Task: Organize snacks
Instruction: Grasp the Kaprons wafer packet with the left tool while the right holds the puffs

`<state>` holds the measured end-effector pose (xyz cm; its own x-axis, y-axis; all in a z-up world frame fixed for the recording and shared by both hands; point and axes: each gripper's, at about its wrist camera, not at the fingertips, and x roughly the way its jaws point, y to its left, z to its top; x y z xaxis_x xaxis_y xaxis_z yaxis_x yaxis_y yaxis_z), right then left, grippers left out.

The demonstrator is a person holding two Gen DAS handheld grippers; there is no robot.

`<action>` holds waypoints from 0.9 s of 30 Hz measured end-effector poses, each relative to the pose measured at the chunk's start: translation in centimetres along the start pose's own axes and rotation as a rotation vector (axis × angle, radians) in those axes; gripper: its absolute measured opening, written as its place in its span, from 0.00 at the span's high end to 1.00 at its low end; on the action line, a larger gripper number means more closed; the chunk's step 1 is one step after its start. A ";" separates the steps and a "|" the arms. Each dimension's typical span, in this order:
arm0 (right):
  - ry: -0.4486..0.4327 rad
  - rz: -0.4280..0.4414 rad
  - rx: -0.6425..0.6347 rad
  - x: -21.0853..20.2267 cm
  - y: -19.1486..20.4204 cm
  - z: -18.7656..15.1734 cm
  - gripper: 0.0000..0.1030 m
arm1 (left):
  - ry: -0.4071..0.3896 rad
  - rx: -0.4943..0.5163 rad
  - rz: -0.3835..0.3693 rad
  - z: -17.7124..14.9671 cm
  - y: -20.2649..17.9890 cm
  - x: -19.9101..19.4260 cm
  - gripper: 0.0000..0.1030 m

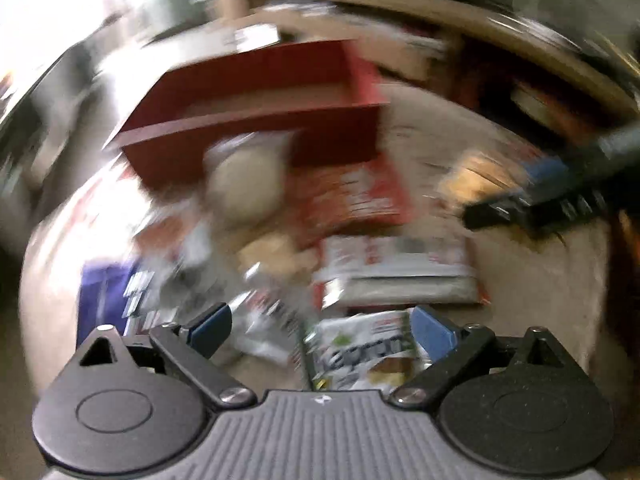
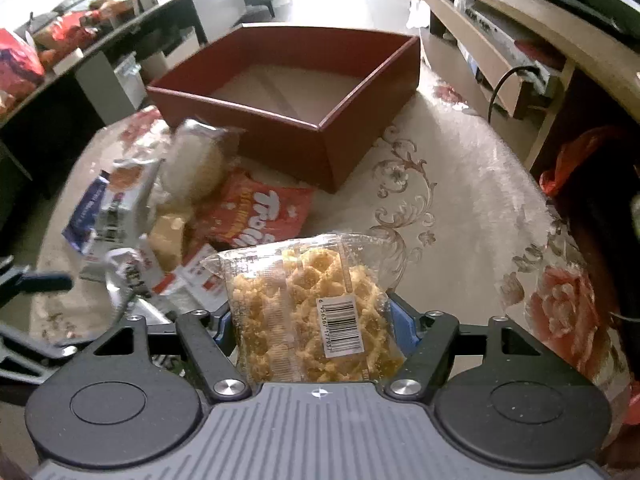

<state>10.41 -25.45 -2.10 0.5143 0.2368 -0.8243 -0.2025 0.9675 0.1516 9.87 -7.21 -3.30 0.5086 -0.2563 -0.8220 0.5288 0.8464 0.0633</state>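
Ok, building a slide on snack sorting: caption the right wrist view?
Right gripper grips a clear waffle packet, facing an empty red box beyond scattered snacks.

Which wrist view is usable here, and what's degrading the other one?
Right wrist view: sharp; the barcode on the waffle packet held in the right gripper is crisp, the red box clear, with fisheye bending at the edges and blown highlights upper left. Left wrist view: heavy motion blur smears the snacks; only the left gripper is sharp.

Two wrist fisheyes, both facing the open dark-red cardboard box (image 2: 288, 96).
Left view blurred, low over the scattered snack packets (image 1: 360, 272); right view sharp, further back; both share the box (image 1: 256, 112).
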 end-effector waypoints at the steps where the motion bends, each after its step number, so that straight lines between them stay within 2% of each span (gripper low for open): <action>1: -0.009 0.002 0.010 0.0 -0.2 0.1 0.25 | 0.002 0.072 -0.027 0.4 -0.5 0.3 0.03; 3: -0.025 0.018 0.031 -0.7 -0.4 -0.2 0.25 | 0.032 0.210 -0.057 1.0 -1.3 1.2 0.03; 6: -0.031 0.034 0.055 -1.2 -0.6 -0.5 0.25 | 0.080 0.343 -0.108 1.5 -2.1 2.5 0.03; 12: -0.015 0.062 0.096 -0.7 -1.1 0.0 0.24 | 0.184 0.425 -0.270 2.2 -2.9 5.0 0.03; 14: -0.009 0.062 0.100 -0.5 -1.0 0.1 0.24 | 0.232 0.446 -0.280 1.6 -3.3 5.7 0.03; 18: 0.007 0.069 0.108 -0.1 -0.8 0.2 0.24 | 0.284 0.462 -0.270 -0.6 -3.4 4.8 0.03; 21: 0.011 0.065 0.104 0.0 -0.6 0.2 0.24 | 0.321 0.414 -0.264 -1.9 -3.4 4.0 0.03; 24: 0.004 0.068 0.097 -0.3 -0.4 0.3 0.24 | 0.289 0.386 -0.218 -2.3 -4.1 3.5 0.03; 27: -0.005 0.070 0.088 -0.6 -0.1 0.3 0.24 | 0.255 0.329 -0.197 -1.0 -4.5 4.1 0.03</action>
<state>10.41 -25.63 -1.47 0.5054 0.3043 -0.8074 -0.1641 0.9526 0.2563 8.89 -11.54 -7.55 0.2155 -0.2393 -0.9467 0.8073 0.5891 0.0349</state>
